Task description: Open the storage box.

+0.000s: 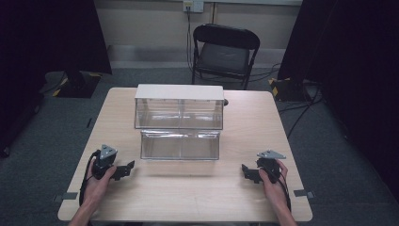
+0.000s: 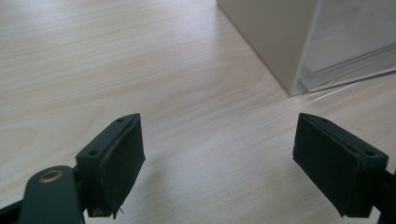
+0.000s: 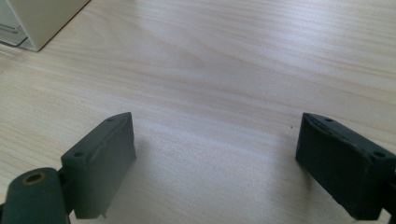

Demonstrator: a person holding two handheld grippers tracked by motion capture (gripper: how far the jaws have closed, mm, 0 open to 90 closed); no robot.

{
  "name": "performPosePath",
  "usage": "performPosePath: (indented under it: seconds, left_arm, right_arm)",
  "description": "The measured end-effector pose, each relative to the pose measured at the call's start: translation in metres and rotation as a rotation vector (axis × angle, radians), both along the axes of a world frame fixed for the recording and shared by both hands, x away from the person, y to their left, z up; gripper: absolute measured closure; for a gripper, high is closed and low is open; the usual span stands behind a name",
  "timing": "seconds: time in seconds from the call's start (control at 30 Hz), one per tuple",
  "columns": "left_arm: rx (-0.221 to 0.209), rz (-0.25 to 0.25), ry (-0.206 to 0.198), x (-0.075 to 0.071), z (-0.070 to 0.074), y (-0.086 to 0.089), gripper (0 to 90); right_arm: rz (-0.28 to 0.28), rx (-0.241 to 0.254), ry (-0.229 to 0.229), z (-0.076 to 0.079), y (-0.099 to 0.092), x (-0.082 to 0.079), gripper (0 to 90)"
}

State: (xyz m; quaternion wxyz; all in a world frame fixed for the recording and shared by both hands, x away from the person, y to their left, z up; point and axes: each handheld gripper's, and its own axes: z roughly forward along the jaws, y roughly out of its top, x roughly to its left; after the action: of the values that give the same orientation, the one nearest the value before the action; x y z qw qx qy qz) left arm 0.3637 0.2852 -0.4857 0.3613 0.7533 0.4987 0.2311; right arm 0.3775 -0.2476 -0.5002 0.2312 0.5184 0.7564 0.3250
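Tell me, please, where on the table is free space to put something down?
Bare wood runs along the near edge of the table, between the left gripper and the right gripper, in front of the clear drawer box. Strips left and right of the box are free too. The centre is crowded by the box and its pulled-out lower drawer.

Black fingers, pale woodgrain table

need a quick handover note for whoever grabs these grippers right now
Left gripper: open, holding nothing, resting on the table left of the drawer unit.
Right gripper: open, holding nothing, on the table to the unit's right.
Drawer unit: mid-table, white top, with its clear lower drawer pulled out toward the person; it looks empty.
Done: nothing gripped so far.
Left: probably reach in and handle the drawer.
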Motion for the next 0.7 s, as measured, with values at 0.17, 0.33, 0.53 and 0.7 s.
performPosePath:
  seconds: [0.17,0.33,0.53,0.7]
  left_arm:
    - [-0.008,-0.024,-0.017,-0.001,0.004,-0.005,16.2]
    - [-0.026,-0.051,-0.038,-0.004,0.01,-0.011,16.2]
    - [-0.049,-0.078,-0.044,-0.005,0.013,-0.018,16.2]
    - [-0.054,-0.101,-0.038,-0.004,0.013,-0.023,16.3]
  right_arm:
    - [0.0,0.0,0.0,0.0,0.0,0.0,11.1]
    - [0.0,-0.001,0.0,0.0,0.0,0.0,11.1]
    - [0.0,0.0,0.0,0.0,0.0,0.0,11.1]
    - [0.0,0.0,0.0,0.0,0.0,0.0,11.1]
